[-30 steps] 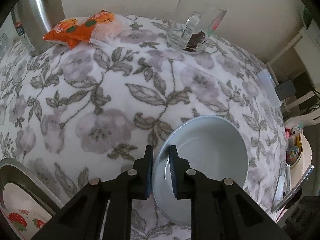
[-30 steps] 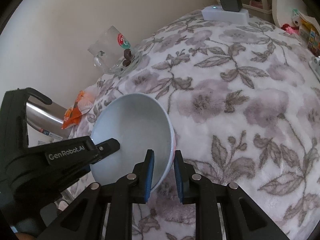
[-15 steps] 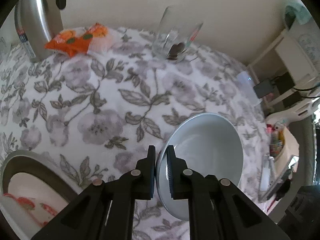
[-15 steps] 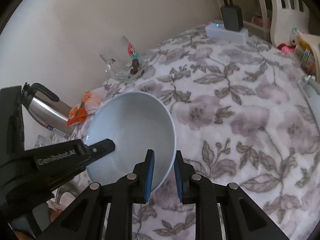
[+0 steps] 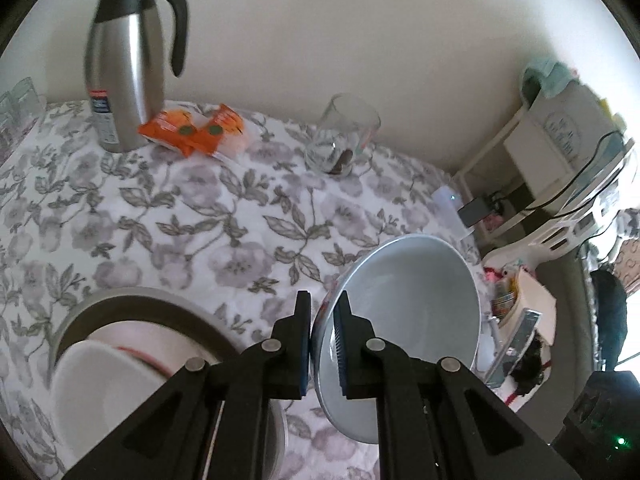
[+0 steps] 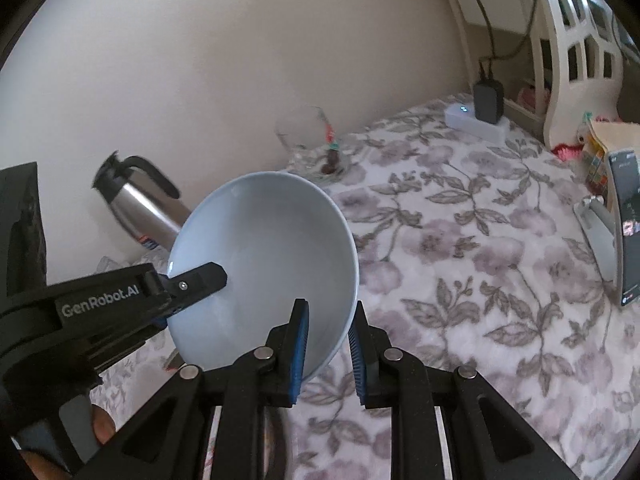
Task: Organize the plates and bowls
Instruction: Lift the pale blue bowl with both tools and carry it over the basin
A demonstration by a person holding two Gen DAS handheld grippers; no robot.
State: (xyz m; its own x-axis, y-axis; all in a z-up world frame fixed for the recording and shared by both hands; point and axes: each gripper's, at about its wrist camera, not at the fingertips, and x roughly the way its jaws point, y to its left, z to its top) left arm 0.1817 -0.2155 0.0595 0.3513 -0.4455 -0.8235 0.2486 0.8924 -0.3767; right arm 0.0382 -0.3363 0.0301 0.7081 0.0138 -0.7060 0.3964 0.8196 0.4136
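Note:
A pale blue bowl is held in the air above the floral tablecloth, tilted on edge. My left gripper is shut on its left rim. My right gripper straddles the bowl's near rim, one pad inside, one outside, with a visible gap on the outer side. The left gripper also shows in the right wrist view, clamped on the rim. Below left in the left wrist view sits a grey plate holding a white dish with red marks.
A steel thermos jug, an orange snack packet and a glass mug stand along the back wall. A white power strip lies at the table's far right. Shelves and clutter stand past the right edge.
Both grippers have lifted the bowl higher off the cloth and tilted it more upright. The left wrist view has pulled back, bringing the jug and the stacked dishes into view.

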